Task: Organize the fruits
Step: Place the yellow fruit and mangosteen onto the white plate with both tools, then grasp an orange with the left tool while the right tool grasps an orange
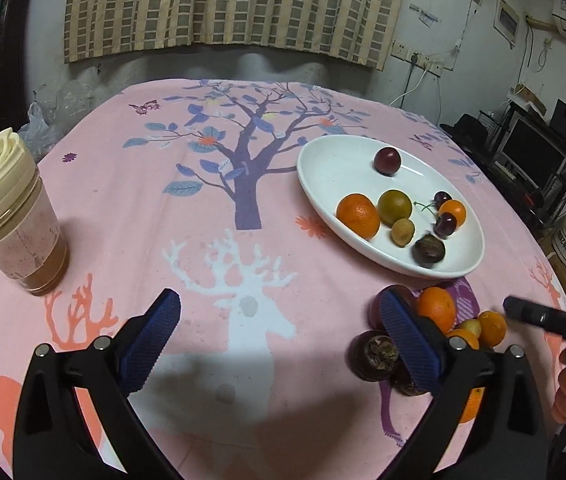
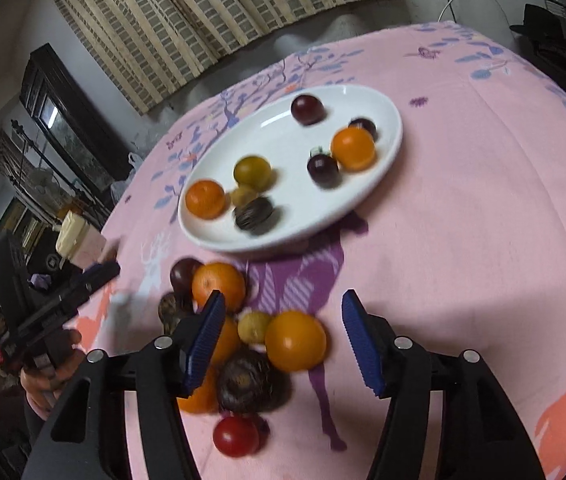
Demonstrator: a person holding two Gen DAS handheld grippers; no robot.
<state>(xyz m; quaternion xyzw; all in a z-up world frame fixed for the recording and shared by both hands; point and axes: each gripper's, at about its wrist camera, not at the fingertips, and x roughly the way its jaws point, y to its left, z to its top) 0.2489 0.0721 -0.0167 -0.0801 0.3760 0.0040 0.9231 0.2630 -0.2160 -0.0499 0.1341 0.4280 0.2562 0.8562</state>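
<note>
The tablecloth [image 1: 123,208] is pink, printed with a purple tree bearing blue leaves, white and orange deer, and a purple deer. Ahead of the tongs, the plate [image 1: 335,160] is white and carries orange, dark red, olive-yellow and brown fruits. The gripper pads [image 2: 207,336] are blue with ribbed faces on black frames. Left of the left tongs, the cup [image 1: 11,216] has a cream lid. The curtain [image 1: 235,0] shows a grey-and-cream check.

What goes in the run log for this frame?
left gripper: open, empty | right gripper: open above loose fruit pile | plate: partly filled
</note>
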